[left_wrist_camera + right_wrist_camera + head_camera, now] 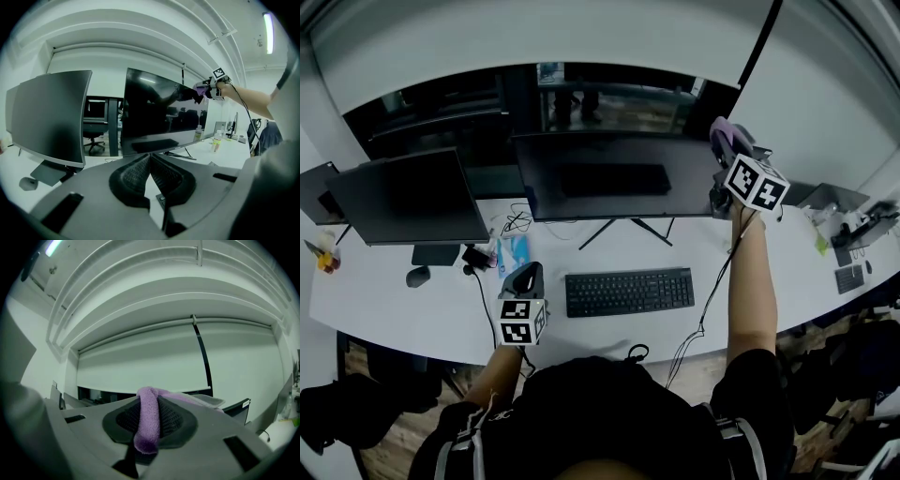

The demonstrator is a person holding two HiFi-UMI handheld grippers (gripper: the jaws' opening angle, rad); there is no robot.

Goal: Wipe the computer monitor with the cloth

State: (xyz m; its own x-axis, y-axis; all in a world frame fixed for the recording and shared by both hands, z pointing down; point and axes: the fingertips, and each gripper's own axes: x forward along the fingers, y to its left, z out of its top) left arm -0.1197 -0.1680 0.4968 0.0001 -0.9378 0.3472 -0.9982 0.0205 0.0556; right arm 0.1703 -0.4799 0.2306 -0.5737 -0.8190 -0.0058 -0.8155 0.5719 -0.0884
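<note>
The wide black monitor stands at the middle of the white desk; in the left gripper view the same monitor faces me. My right gripper is raised at its upper right corner, shut on a purple cloth. The cloth runs pinched between the jaws in the right gripper view. From the left gripper view, the cloth sits against the screen's top right corner. My left gripper hovers low over the desk left of the keyboard, jaws shut with nothing between them.
A second dark monitor stands at the left. A black keyboard lies in front of the middle monitor, a mouse at the left. Cables trail over the desk's front edge. Bottles and clutter sit at the far right.
</note>
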